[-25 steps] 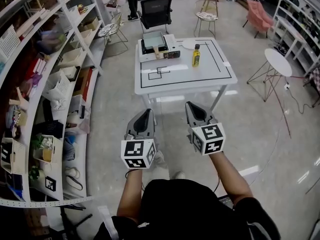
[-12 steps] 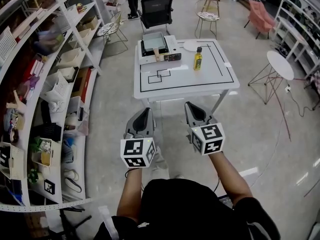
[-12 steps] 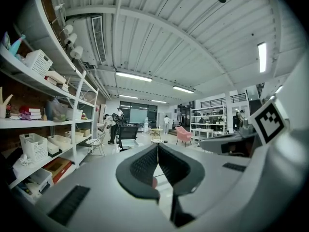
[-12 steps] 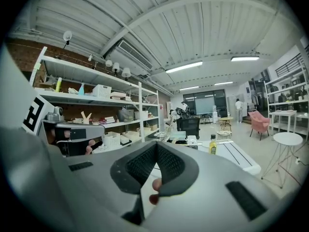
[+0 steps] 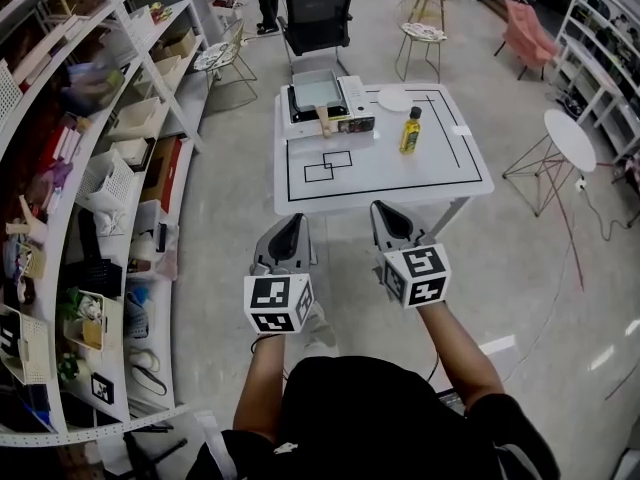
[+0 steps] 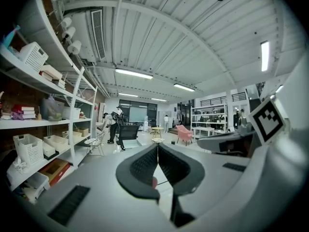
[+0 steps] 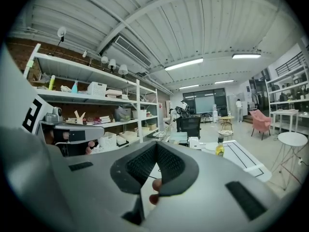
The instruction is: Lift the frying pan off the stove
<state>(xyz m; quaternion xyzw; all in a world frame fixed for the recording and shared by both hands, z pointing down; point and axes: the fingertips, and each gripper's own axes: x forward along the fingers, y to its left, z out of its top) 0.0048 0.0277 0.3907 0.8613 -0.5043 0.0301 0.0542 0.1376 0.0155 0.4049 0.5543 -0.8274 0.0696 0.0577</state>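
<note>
So the left gripper [image 5: 295,222] and right gripper [image 5: 383,210] both have their jaws pinched fully together on nothing, side by side just short of the table [image 5: 400,173]. The frying pan [image 5: 312,89] sits on the stove [image 5: 352,106] at the table's far left corner, well apart from both.

Frying pan [image 5: 313,88] on stove [image 5: 355,98]: contents too small to tell. Bottle [image 5: 410,131] label unreadable. Shelving [image 5: 70,198] cut by left edge. Hands hidden in head view behind left gripper [image 5: 293,221], right gripper [image 5: 384,209].
</note>
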